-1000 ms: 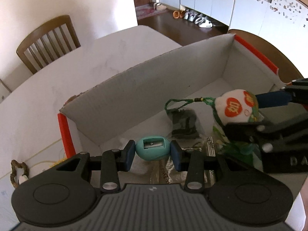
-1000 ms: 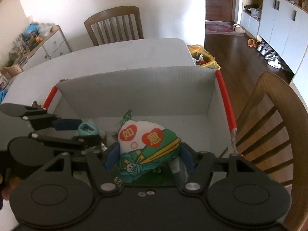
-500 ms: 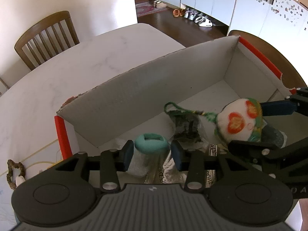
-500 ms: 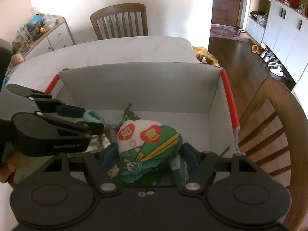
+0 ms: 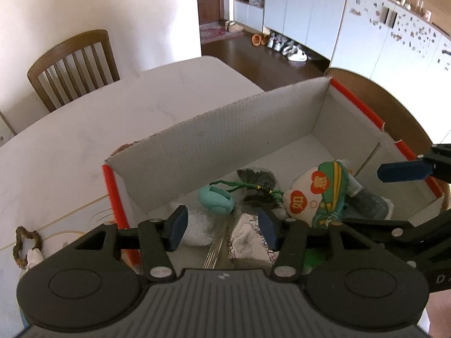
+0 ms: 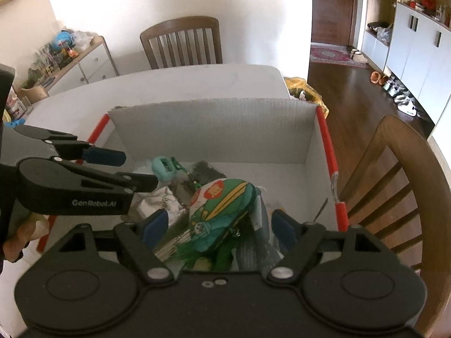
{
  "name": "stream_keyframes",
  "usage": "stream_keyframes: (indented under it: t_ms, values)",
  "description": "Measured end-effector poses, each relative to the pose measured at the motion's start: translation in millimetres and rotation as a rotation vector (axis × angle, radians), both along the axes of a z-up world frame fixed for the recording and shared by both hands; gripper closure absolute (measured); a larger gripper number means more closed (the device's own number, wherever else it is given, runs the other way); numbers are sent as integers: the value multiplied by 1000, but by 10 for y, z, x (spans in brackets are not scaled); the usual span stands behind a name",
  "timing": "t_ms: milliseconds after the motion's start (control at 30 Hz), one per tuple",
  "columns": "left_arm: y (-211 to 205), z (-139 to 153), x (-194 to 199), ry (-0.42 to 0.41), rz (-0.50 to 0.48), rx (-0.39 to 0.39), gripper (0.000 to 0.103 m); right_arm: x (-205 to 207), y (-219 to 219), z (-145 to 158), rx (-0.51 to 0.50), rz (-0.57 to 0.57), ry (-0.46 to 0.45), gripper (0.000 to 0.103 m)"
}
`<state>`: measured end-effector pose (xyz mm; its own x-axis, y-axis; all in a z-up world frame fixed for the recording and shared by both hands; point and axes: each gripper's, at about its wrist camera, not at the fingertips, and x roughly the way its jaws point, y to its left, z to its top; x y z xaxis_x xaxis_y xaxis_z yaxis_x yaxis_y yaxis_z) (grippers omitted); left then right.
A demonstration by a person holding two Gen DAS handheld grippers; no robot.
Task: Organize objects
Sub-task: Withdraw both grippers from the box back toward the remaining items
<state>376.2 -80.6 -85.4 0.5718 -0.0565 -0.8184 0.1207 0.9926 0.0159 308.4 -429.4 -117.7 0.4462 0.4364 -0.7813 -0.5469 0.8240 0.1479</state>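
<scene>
A white cardboard box [image 5: 225,146] with red edge strips stands on the table. Inside it lies a teal egg-shaped sharpener [image 5: 215,200], just beyond my left gripper [image 5: 222,229]; its jaws are opening and nothing is between them. To the right, a plush sachet [image 6: 222,205] with red hearts and a green cord rests on the pile in the box. It lies between the widening, still opening fingers of my right gripper [image 6: 220,225], whose pads stand clear of it. The left gripper [image 6: 132,169] also shows in the right wrist view, above the sharpener [image 6: 162,167].
The box also holds a fork [image 5: 215,249], a foil packet [image 5: 248,242], a dark packet [image 5: 256,177] and grey cloth [image 5: 369,205]. A brown cord loop [image 5: 26,242] lies on the table left of the box. Wooden chairs [image 6: 180,42] stand behind and right.
Both grippers have opened and lifted a little. The left one let go of the teal sharpener and the right one released the sachet; both things now lie in the box.
</scene>
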Motion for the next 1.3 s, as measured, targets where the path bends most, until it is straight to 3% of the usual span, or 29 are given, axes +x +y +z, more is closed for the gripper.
stream_keyframes:
  t_ms: [700, 833, 1000, 1167, 1300]
  values:
    - [241, 733, -960, -208, -19, -96, 49, -662, 92, 612, 109, -3, -115, 20]
    - [361, 803, -1133, -239, -17, -106, 39, -806, 196, 669, 126, -11, -121, 17]
    - [578, 847, -1304, -248, -10, -131, 35, -996, 376, 704, 140, -13, -122, 13]
    - [837, 847, -1483, -256, 14, -130, 19, -1173, 611, 723, 159, -16, -139, 4]
    - [1082, 834, -1600, -257, 29, -146, 19, -1292, 808, 721, 176, -22, -143, 1]
